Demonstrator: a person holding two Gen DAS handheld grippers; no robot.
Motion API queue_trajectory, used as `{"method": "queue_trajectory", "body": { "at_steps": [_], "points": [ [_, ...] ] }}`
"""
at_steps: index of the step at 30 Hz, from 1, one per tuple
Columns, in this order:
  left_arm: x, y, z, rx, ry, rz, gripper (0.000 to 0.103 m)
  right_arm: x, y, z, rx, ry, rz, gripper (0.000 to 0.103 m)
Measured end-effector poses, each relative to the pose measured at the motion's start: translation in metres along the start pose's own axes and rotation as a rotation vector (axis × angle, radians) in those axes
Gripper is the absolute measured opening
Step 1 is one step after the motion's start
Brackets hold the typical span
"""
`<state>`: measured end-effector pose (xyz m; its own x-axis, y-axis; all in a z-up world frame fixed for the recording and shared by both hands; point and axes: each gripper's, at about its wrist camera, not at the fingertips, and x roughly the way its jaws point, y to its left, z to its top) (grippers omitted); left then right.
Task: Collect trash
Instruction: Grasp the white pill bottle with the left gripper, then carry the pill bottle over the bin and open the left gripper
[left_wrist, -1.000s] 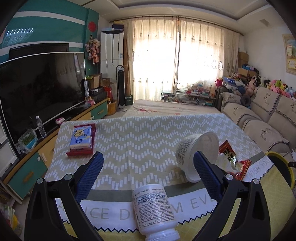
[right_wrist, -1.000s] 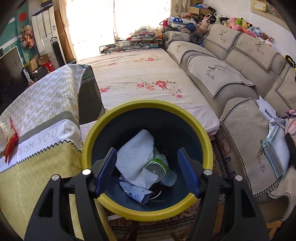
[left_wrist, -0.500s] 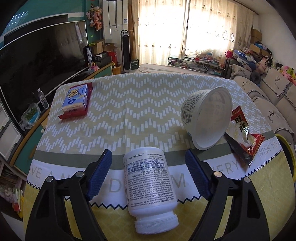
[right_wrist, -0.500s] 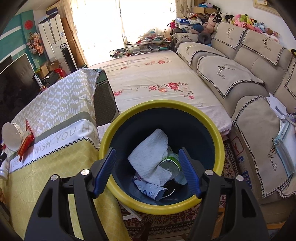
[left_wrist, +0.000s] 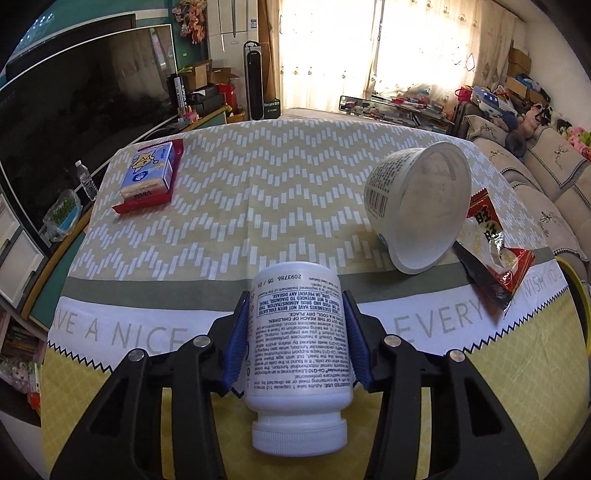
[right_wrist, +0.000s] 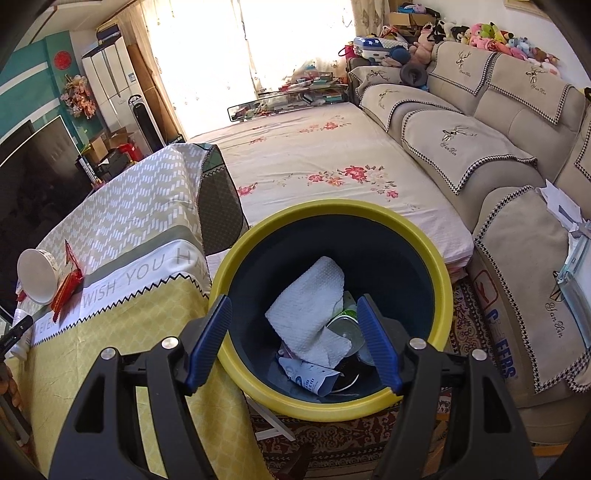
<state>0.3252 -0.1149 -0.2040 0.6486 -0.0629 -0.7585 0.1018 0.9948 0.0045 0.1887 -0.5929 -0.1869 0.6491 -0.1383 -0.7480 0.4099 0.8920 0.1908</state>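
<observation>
My left gripper (left_wrist: 295, 325) is shut on a white pill bottle (left_wrist: 297, 332) that lies on its side on the table, cap toward the camera. Beyond it a white noodle cup (left_wrist: 419, 205) lies tipped over, with a red snack wrapper (left_wrist: 493, 245) to its right. My right gripper (right_wrist: 295, 332) is open and empty above a yellow-rimmed dark bin (right_wrist: 332, 214) that holds a white paper towel (right_wrist: 308, 306), a can and other scraps. The cup (right_wrist: 35, 271) and wrapper (right_wrist: 68, 282) also show in the right wrist view.
A blue tissue pack on a red tray (left_wrist: 151, 173) sits at the table's far left. The bin stands off the table's right end, beside a sofa (right_wrist: 509, 147) and a flowered mattress (right_wrist: 332, 166). A TV (left_wrist: 74, 110) stands left of the table.
My left gripper moved forward and down and closed on the pill bottle. My right gripper pulled back a little above the bin, staying open.
</observation>
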Motion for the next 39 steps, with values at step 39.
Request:
{"method": "queue_trajectory", "body": {
  "at_steps": [39],
  "points": [
    [-0.068,-0.452,0.006,0.532,-0.043,-0.61,0.054,-0.042,-0.121,-0.016,0.212,-0.082,0.0,0.069]
  ]
}}
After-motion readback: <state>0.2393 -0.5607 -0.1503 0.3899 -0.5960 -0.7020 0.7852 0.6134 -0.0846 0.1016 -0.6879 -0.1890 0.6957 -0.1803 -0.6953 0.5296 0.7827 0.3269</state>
